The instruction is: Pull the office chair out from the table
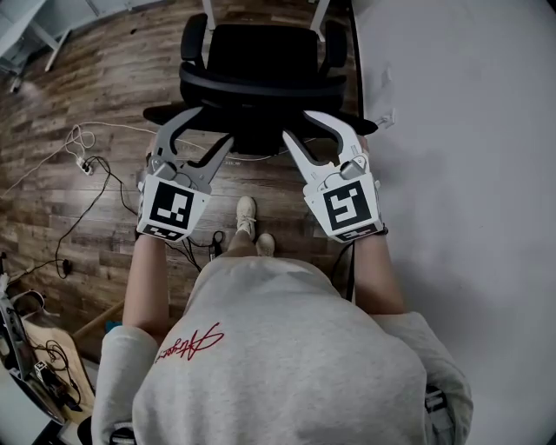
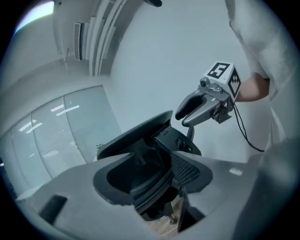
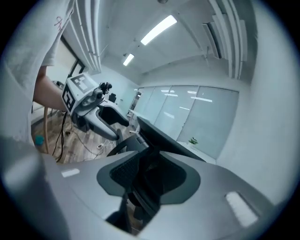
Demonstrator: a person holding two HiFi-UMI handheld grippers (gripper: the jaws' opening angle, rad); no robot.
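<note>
Two grippers with jaws apart, held up at the back of a black office chair.

Closest is the person's grey shirt (image 1: 287, 356), with a bare arm on each side. Each hand holds a gripper out in front. The left gripper (image 1: 207, 130) has its jaws wide apart and nothing is pinched in them. The right gripper (image 1: 300, 129) has its jaws apart too, but less wide, and the chair's back shows in the gap. Under the grippers, the person's shoes (image 1: 248, 219) stand on the wood floor (image 1: 113, 78). Next comes the office chair (image 1: 261, 52), with its back to the person. Its right arm is just beside the edge of the white table (image 1: 460, 174). Loose cables (image 1: 87, 174) lie on the floor to the left of the chair. Past the chair stand thin white legs (image 1: 208, 13).
</note>
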